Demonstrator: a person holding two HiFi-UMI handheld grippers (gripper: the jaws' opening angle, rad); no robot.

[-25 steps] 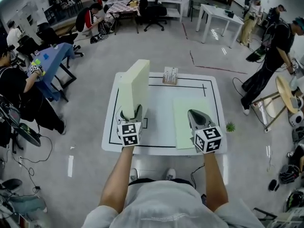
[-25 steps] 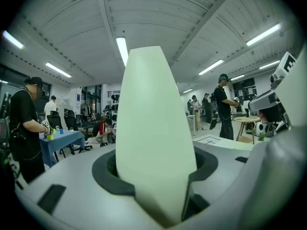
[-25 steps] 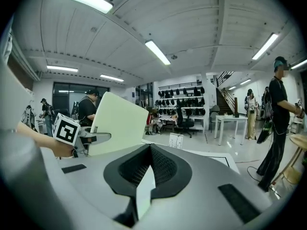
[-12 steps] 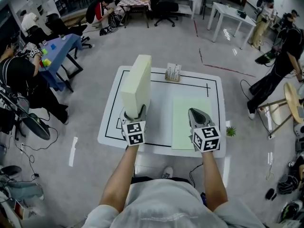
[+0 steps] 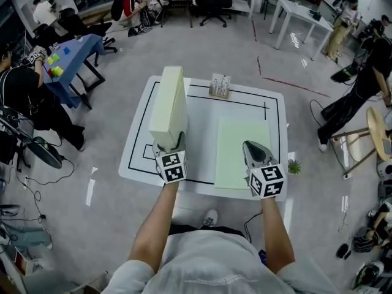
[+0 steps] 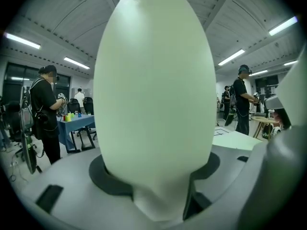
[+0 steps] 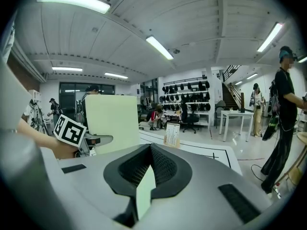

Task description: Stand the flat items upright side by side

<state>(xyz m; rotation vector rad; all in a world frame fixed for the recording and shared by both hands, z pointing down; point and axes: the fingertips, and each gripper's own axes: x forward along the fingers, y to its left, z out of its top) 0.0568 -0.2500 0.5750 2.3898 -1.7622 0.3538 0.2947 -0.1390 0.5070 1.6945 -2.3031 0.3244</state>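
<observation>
Head view: thick pale-green foam block (image 5: 168, 106) up on edge over left half of white table (image 5: 202, 112), long side running away from the person. Bottom edge touching tabletop or just off it, cannot tell which. Gripped at near end by left gripper (image 5: 169, 146). Going by left gripper view: block filling the gap, pads against both faces, jaws just been easing apart. Thin pale-green sheet (image 5: 241, 146) lying flat on right half, apart from block. Pinched at near edge by right gripper (image 5: 252, 149), jaws clamped tight on that thin edge. Small card stand (image 5: 220, 86) at far edge of table. Little green plant (image 5: 294, 166) on floor just right of table.
</observation>
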